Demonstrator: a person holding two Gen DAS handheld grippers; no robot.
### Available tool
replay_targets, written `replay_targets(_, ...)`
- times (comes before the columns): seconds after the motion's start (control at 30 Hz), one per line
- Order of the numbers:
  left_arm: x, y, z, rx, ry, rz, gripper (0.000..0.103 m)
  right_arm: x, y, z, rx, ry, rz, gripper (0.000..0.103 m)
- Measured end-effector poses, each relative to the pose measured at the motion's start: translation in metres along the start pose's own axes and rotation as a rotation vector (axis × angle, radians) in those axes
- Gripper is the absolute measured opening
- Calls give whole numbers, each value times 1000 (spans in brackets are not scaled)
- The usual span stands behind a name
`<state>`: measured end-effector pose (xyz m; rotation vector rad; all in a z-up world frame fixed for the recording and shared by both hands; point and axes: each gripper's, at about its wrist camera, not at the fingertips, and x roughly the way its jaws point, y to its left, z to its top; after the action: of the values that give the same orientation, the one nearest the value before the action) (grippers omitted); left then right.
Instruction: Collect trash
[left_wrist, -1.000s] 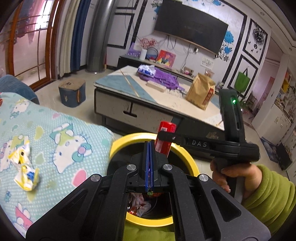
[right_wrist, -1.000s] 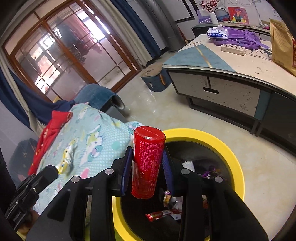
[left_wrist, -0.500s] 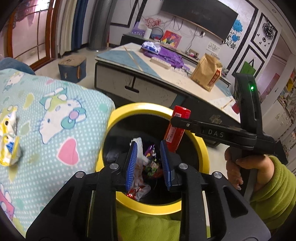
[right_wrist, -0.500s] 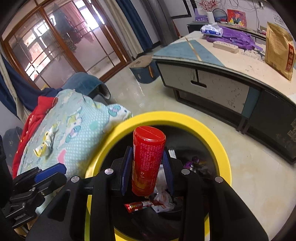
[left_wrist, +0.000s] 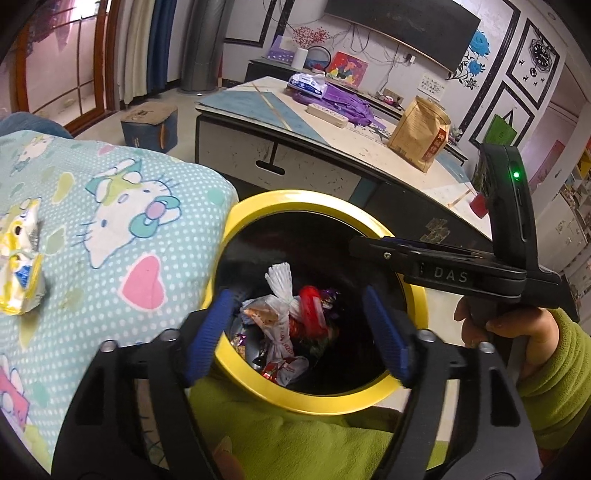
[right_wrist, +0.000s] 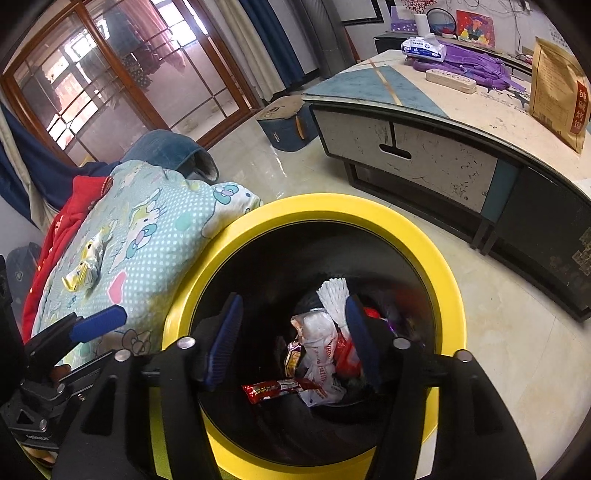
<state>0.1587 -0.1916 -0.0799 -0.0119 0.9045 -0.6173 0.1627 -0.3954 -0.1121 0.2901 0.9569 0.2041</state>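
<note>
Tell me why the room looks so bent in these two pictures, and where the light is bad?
Left wrist view: the fisheye lens bows the coffee table and blackens the corners; the yellow bin stays dark inside, though its trash is sharp. Right wrist view: the same curving, daylight through the glass doors washes them out, a pale sheen lies on the floor, and the bin's depths blur slightly.

both grippers, left (left_wrist: 299, 328) and right (right_wrist: 291, 343), point downward, empty jaws opening.
</note>
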Motion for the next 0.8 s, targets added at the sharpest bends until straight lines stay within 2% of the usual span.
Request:
replay_targets(0.17, -12, 5, 2, -15, -29, 17, 92, -10, 8, 2, -17, -33, -12, 77)
replay_targets(0.4, -32, 12, 3, -32, -72, 50, 92, -30, 24, 3, -66, -91, -55, 88)
replay_targets(0.5, -46, 18, 0, -46, -98, 71, 92, -44, 38, 1, -104, -142, -89, 95)
replay_targets(0.8, -100, 36, -18, -100, -217, 173, 92, -81, 84, -13, -184, -295, -91, 96)
